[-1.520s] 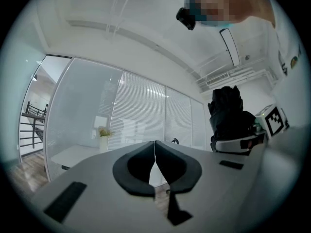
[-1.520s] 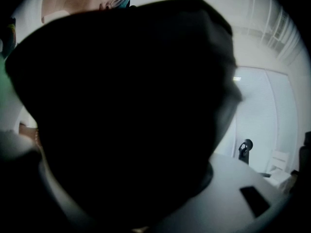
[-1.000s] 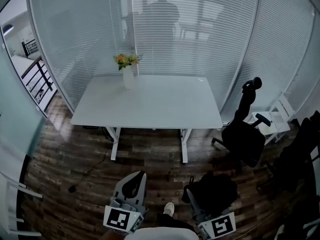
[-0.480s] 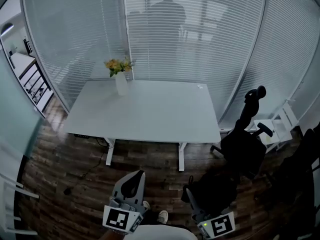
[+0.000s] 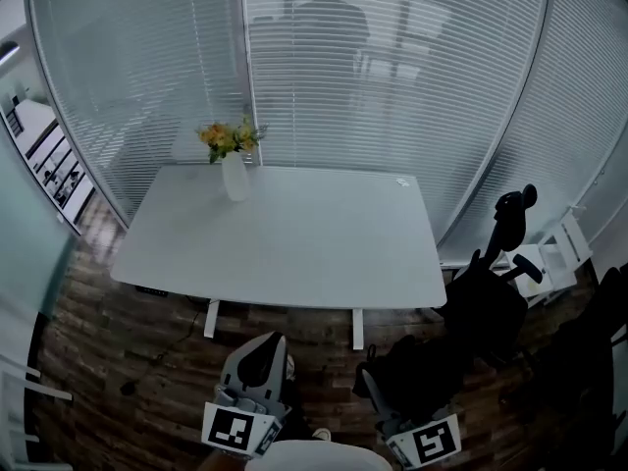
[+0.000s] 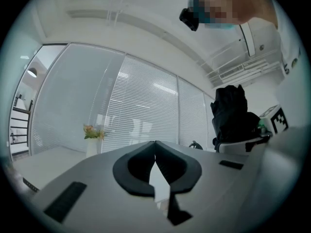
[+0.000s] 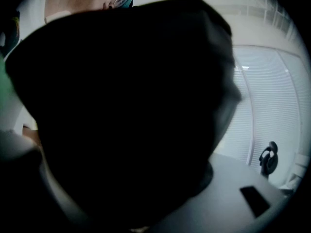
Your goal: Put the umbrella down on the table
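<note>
A black folded umbrella [image 5: 424, 373] bulges out of my right gripper [image 5: 397, 400] at the bottom right of the head view. The jaws stand wide around it and it fills the right gripper view as a dark mass [image 7: 126, 110], hiding the fingers. It also shows at the right of the left gripper view [image 6: 233, 115]. My left gripper [image 5: 260, 349] is at the bottom left, its dark fingertips meeting with nothing between them [image 6: 155, 143]. The white table [image 5: 294, 253] lies ahead of both grippers, a short way off.
A white vase of yellow flowers [image 5: 234, 177] stands at the table's far left corner. A black office chair [image 5: 491, 297] stands right of the table, with a white chair [image 5: 561, 253] beyond it. Glass walls with blinds close off the back. The floor is dark wood.
The table has drawn nearer and larger in the head view. Both grippers keep their places at the bottom of the frame, the umbrella still in the right one.
</note>
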`<state>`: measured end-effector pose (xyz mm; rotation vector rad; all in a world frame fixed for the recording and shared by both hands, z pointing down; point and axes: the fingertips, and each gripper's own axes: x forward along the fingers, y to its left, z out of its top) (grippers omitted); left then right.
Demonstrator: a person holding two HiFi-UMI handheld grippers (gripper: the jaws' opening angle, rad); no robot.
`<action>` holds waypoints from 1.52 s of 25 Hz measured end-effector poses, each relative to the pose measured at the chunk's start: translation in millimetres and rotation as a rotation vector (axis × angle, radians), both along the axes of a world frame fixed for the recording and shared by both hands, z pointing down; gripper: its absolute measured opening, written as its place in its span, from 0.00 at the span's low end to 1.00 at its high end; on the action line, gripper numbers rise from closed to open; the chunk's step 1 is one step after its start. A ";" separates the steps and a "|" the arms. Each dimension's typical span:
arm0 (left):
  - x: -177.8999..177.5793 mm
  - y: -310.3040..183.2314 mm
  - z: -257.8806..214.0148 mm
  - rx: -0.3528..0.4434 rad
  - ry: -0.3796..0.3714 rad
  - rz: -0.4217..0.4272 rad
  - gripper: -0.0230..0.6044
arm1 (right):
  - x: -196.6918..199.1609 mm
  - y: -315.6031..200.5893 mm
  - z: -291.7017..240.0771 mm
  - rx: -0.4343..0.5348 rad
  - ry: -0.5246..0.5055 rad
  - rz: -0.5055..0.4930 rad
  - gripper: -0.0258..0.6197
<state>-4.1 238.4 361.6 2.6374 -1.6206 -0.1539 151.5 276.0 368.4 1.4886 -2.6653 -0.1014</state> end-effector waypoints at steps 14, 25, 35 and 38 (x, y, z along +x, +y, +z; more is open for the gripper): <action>-80.1 -227.5 -12.1 -0.020 -0.017 0.069 0.06 | -84.5 -231.6 -22.2 0.009 0.009 0.045 0.42; -87.2 -314.8 -6.9 -0.025 -0.026 0.114 0.06 | -89.5 -317.4 -14.9 -0.011 0.008 0.086 0.42; -58.1 -339.5 -9.7 -0.041 -0.032 0.115 0.06 | -66.7 -340.2 -17.7 -0.023 -0.004 0.082 0.42; -49.5 -345.4 -7.6 -0.036 -0.030 0.106 0.06 | -57.4 -345.8 -17.9 -0.009 0.004 0.071 0.42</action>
